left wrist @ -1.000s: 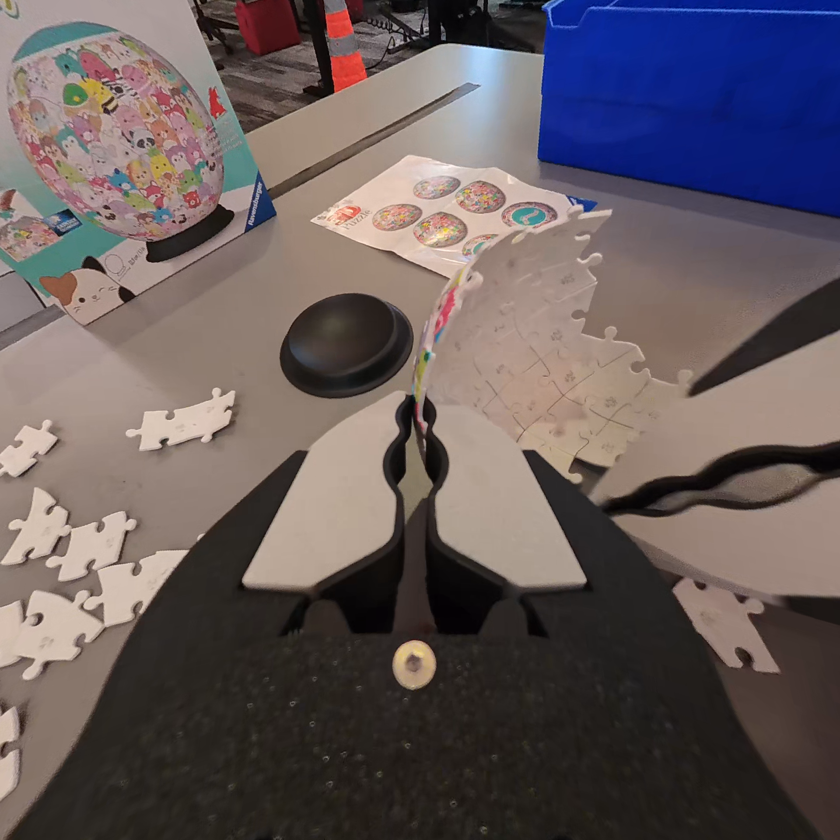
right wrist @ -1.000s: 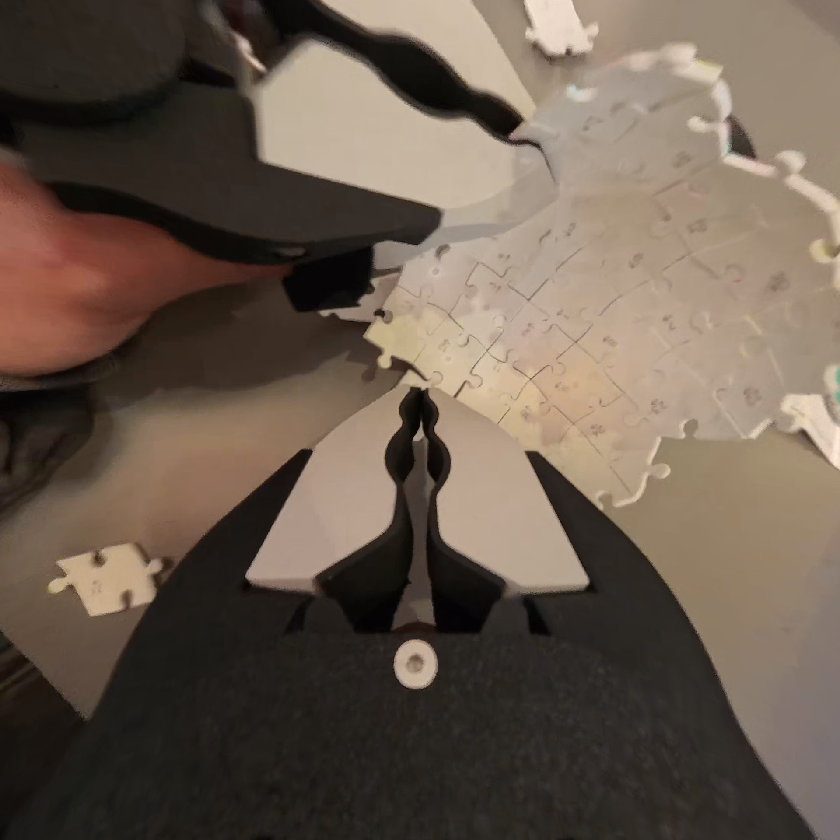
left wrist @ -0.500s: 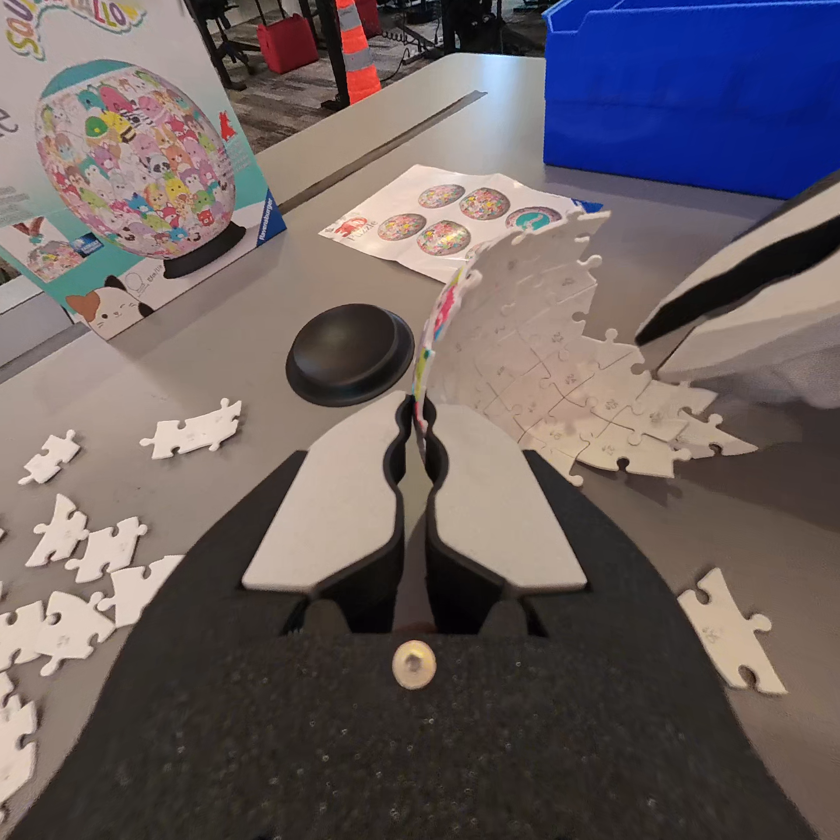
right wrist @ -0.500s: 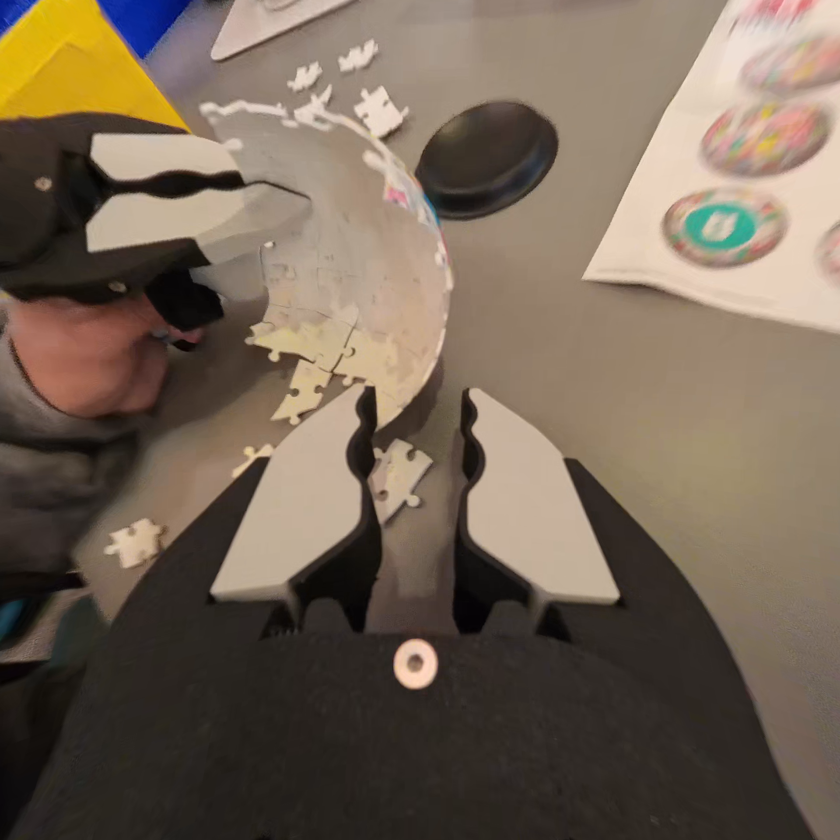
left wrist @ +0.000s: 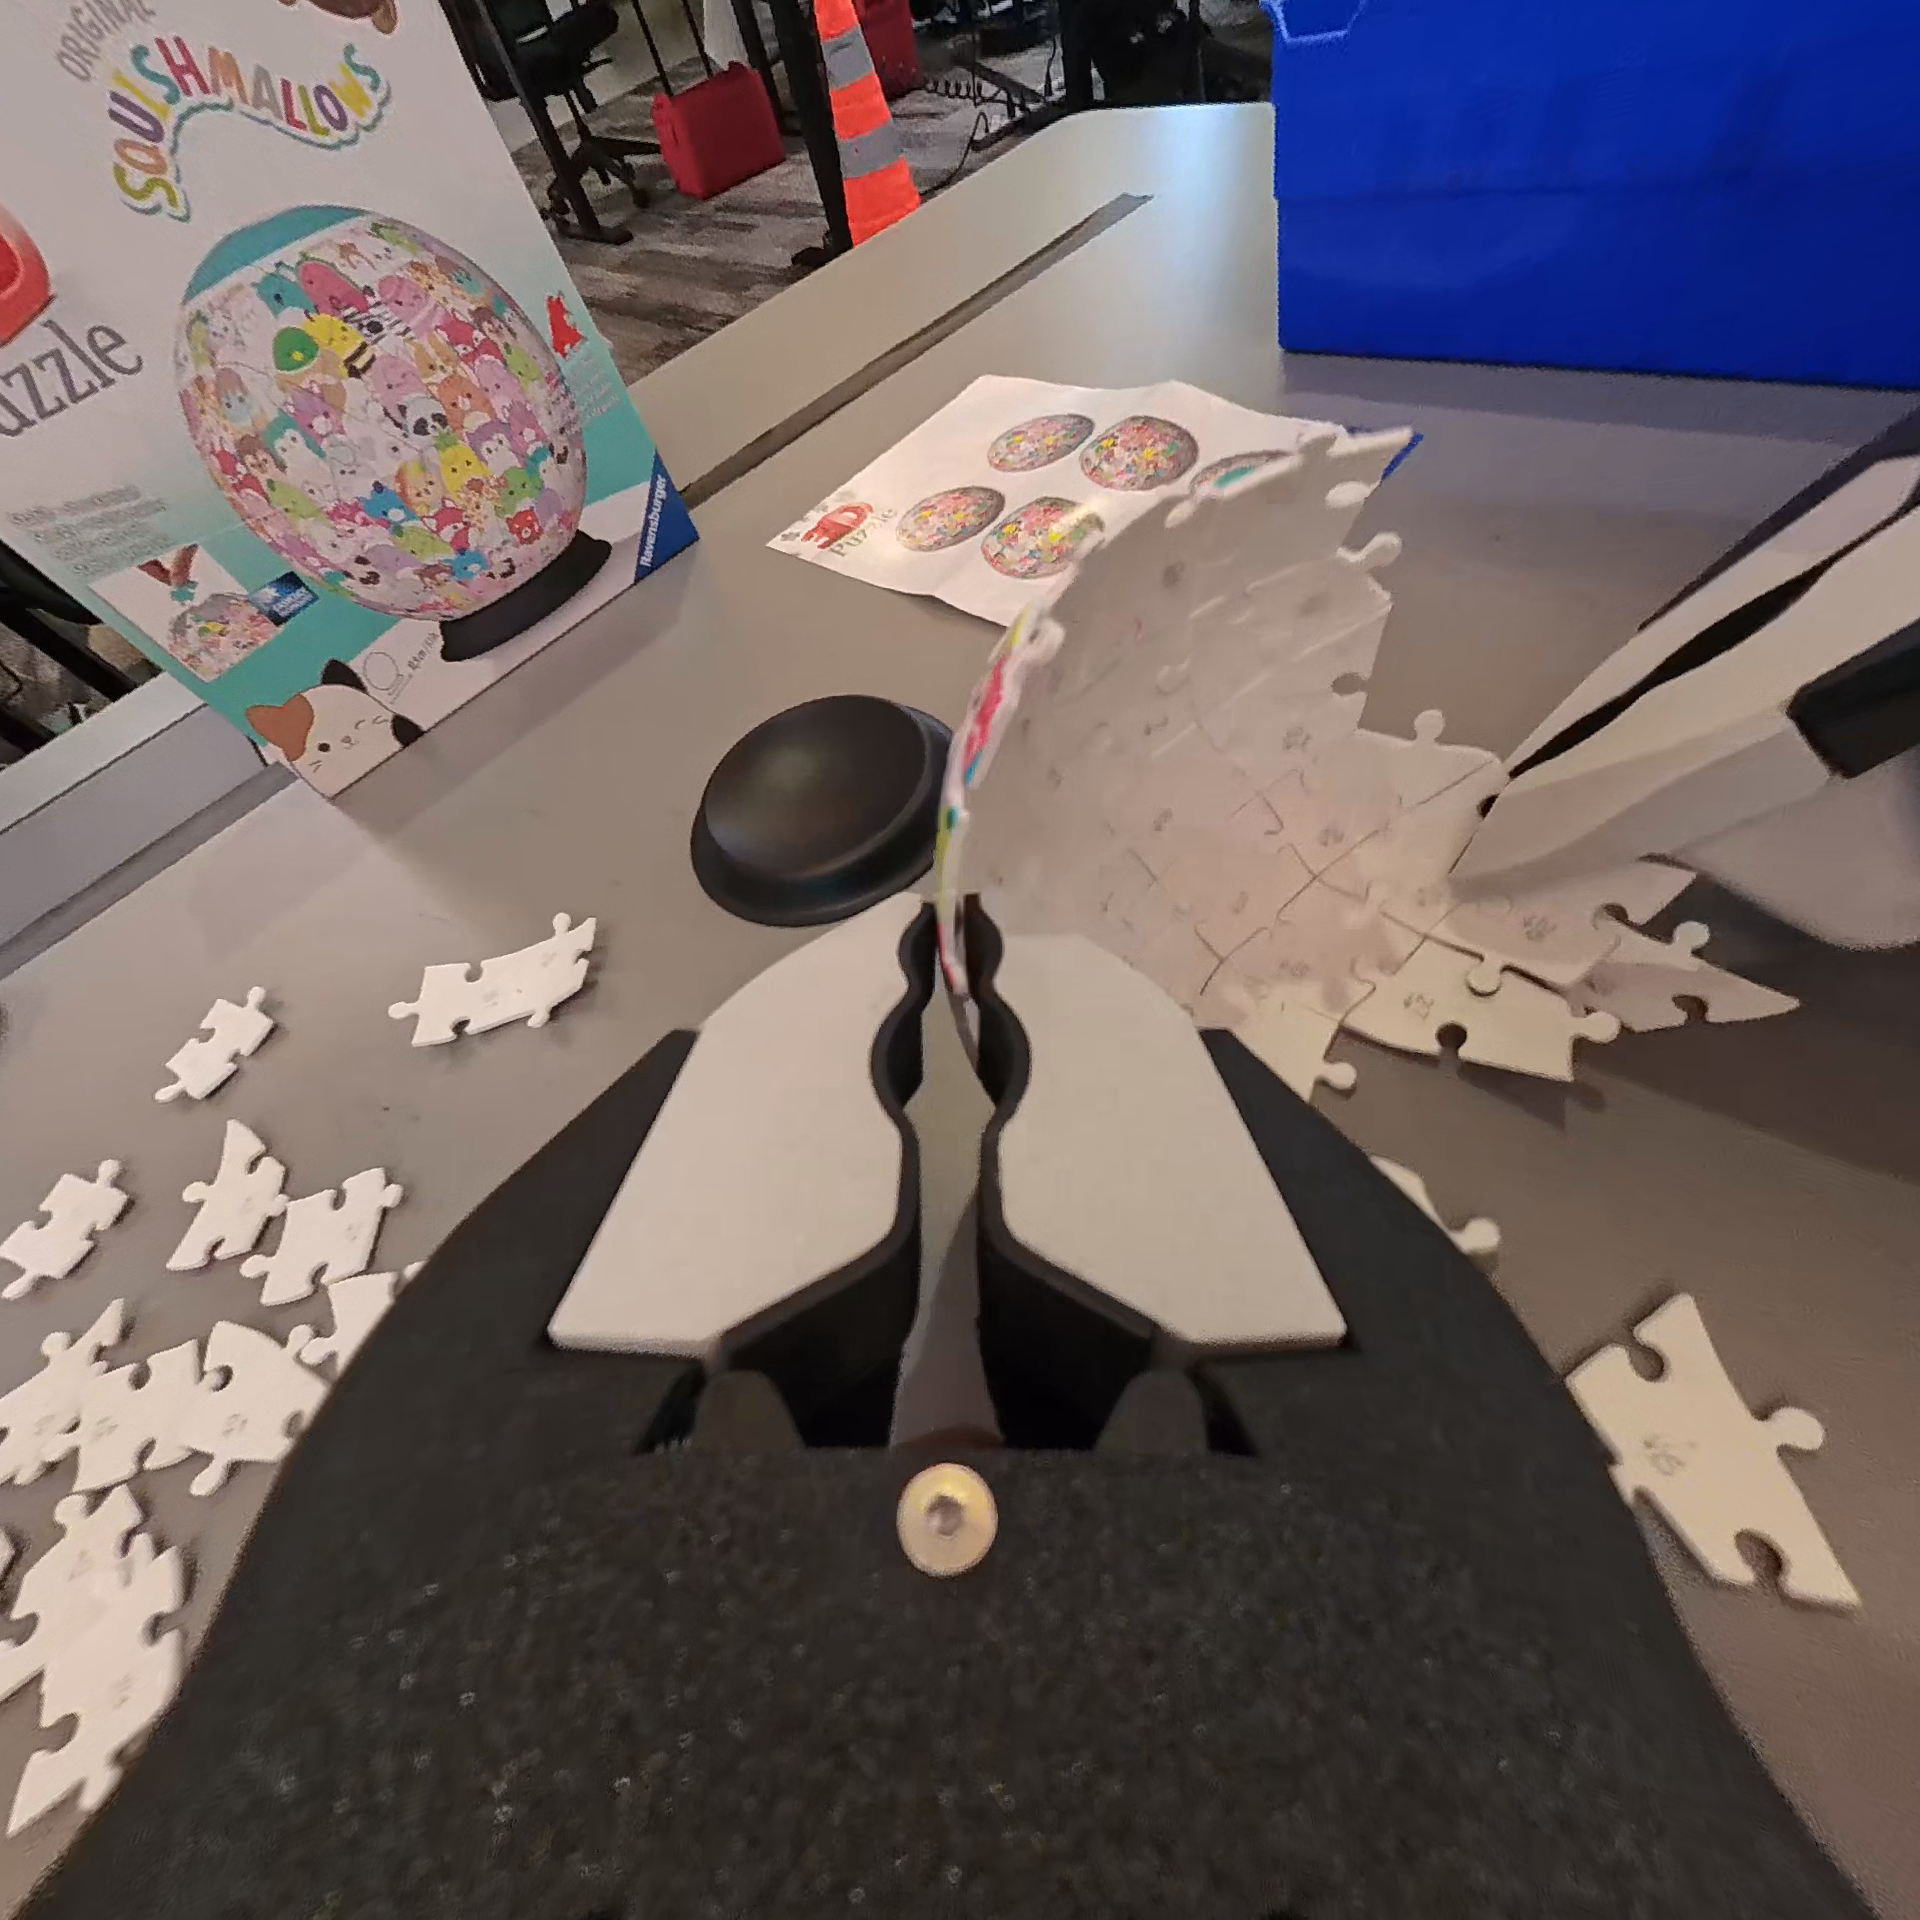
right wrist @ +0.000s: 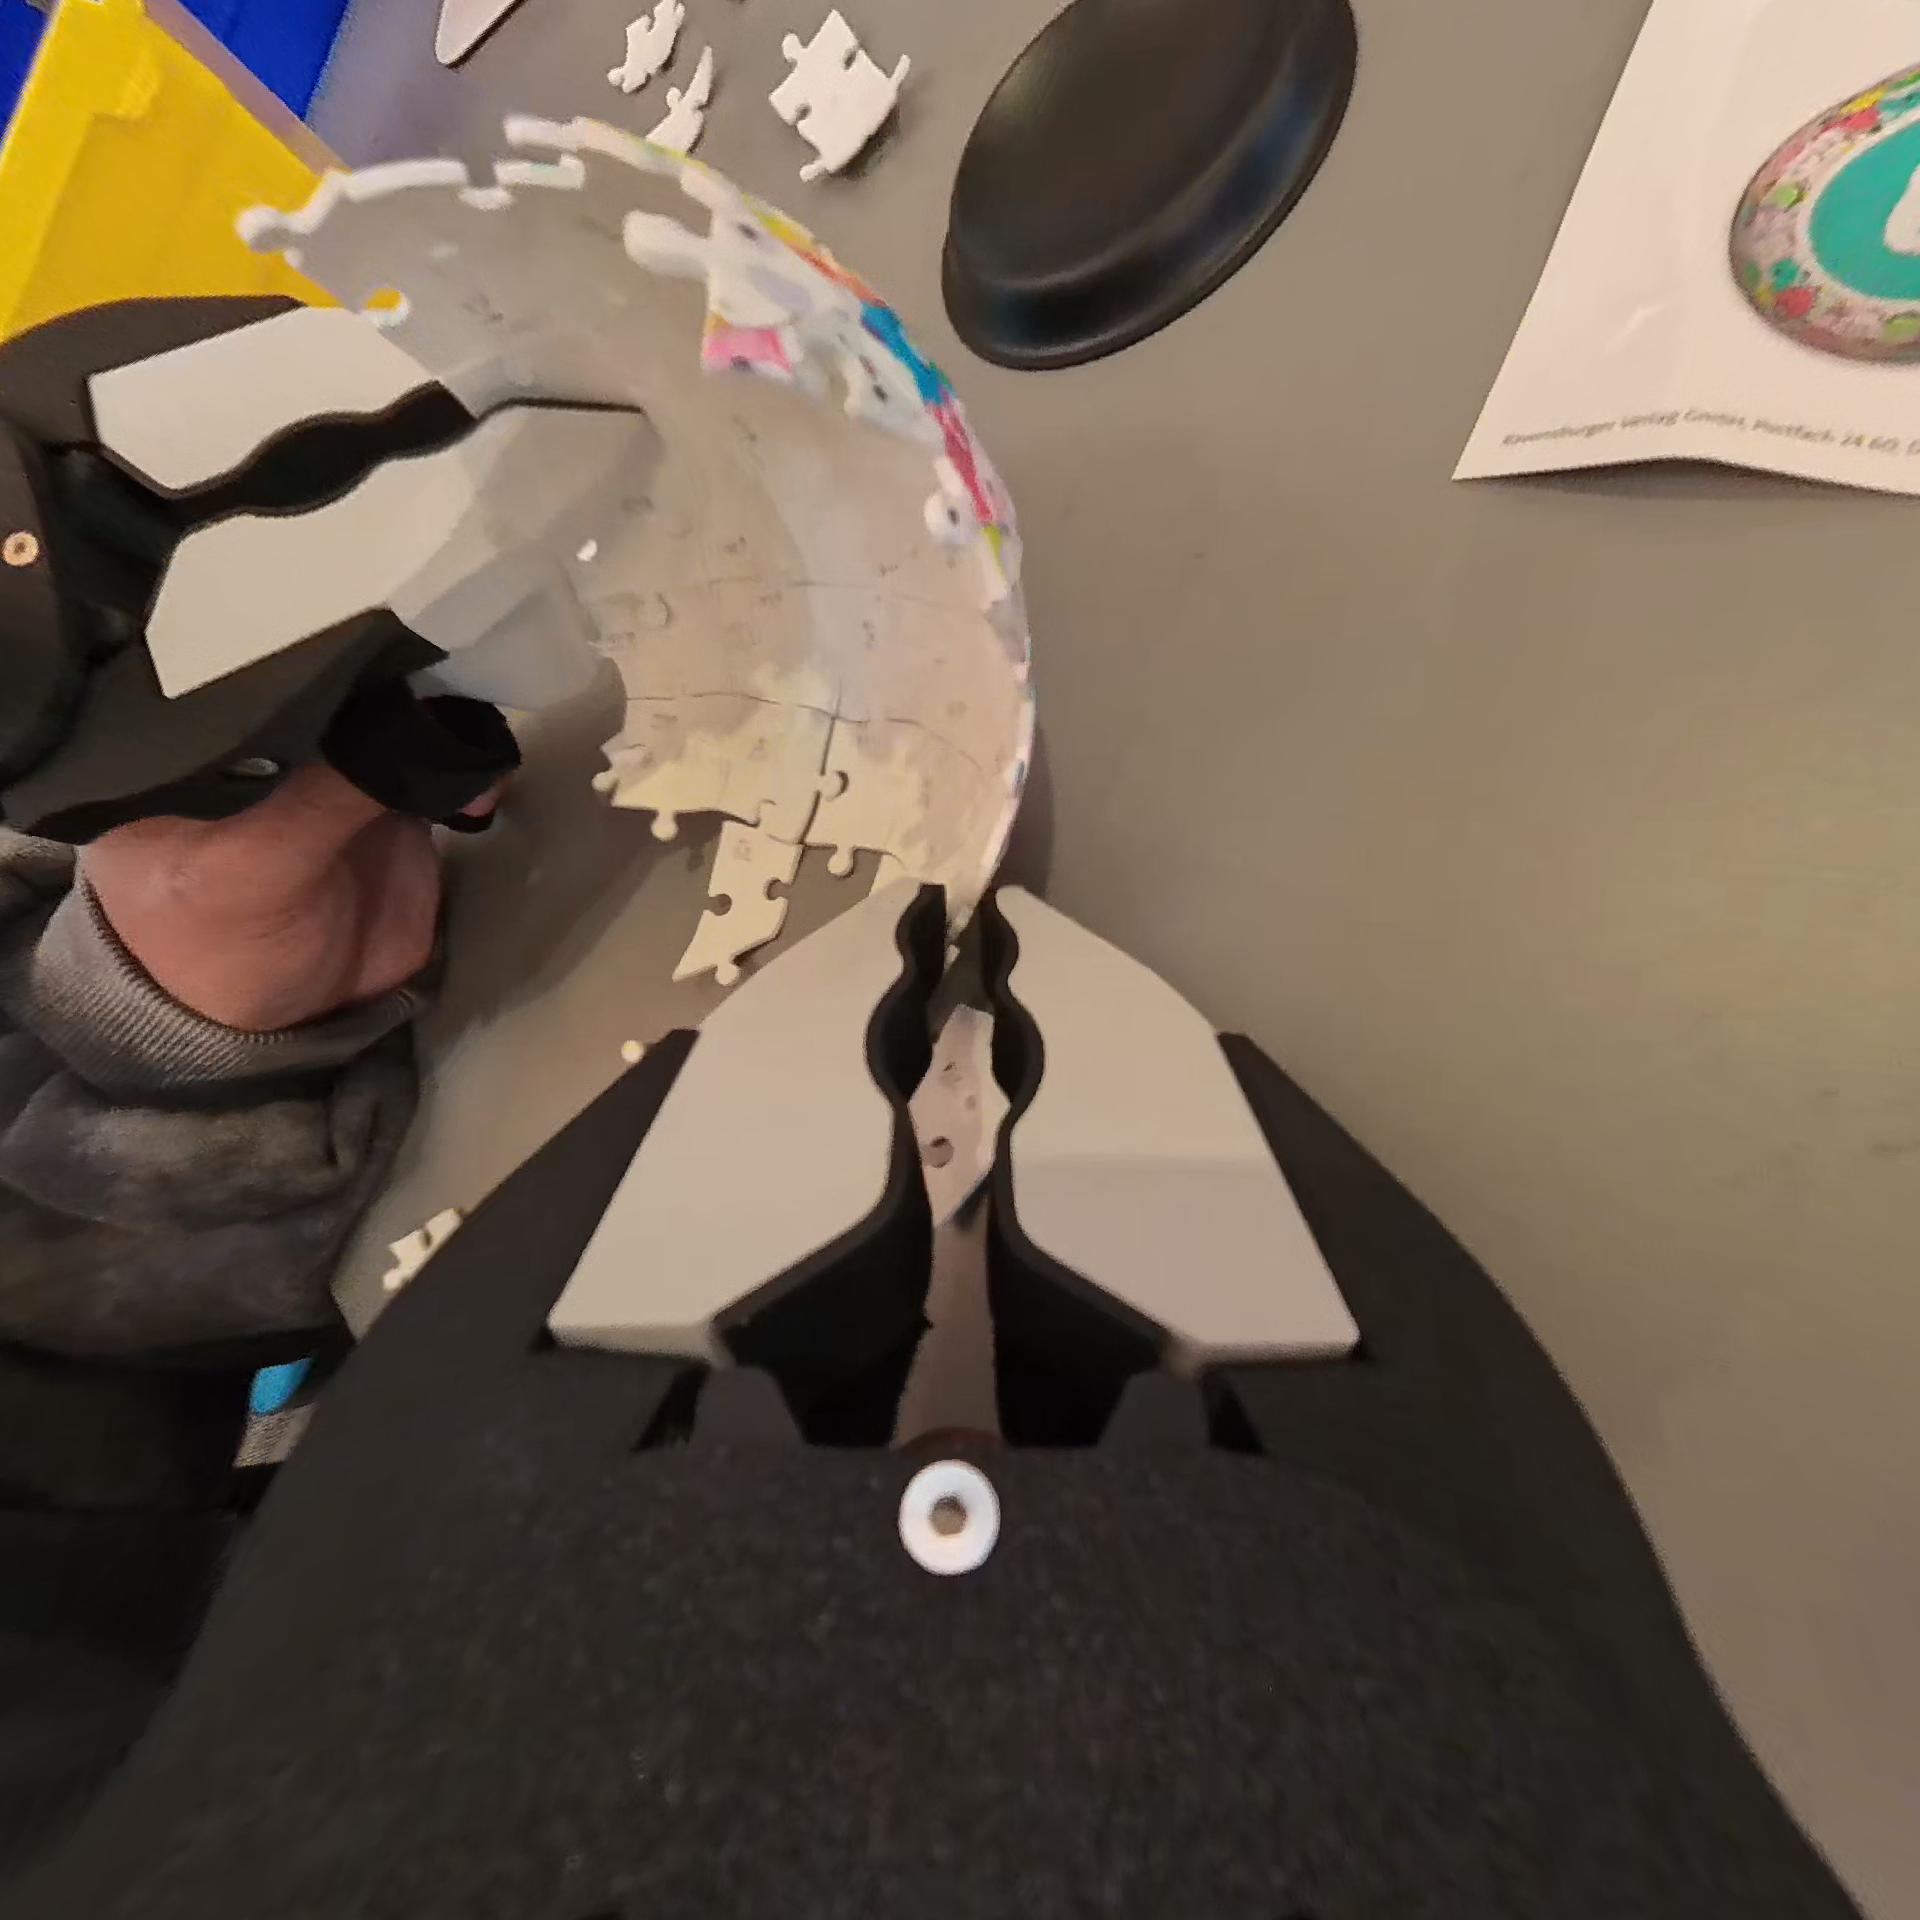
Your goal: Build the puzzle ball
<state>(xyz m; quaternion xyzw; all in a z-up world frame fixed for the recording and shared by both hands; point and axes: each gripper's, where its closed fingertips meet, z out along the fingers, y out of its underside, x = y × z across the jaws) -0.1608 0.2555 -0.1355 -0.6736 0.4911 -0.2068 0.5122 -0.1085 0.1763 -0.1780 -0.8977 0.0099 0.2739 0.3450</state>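
Note:
A curved, part-built puzzle ball shell [left wrist: 1195, 727], white inside and colourful outside, stands on edge on the grey table. My left gripper [left wrist: 951, 925] is shut on its near rim, and also shows in the right wrist view [right wrist: 499, 416]. My right gripper [right wrist: 961, 914] is shut on the shell's [right wrist: 810, 644] lower edge, with a white piece showing between its jaws. It also shows at the right of the left wrist view [left wrist: 1496, 800]. The black round stand [left wrist: 821, 800] sits just behind the shell.
Several loose white pieces [left wrist: 499, 982] lie left of my left gripper, and one [left wrist: 1704, 1455] lies to its right. The puzzle box [left wrist: 343, 364] stands far left, a leaflet [left wrist: 1039, 499] lies behind, and a blue bin [left wrist: 1610, 177] stands far right. A person's hand [right wrist: 260, 894] holds the left gripper. The gap from one gripper's tips to the other's is roughly 11 cm.
The right gripper pulled back from the shell, opened, then came in and shut at the shell's lower edge. The left gripper has kept its hold on the rim.

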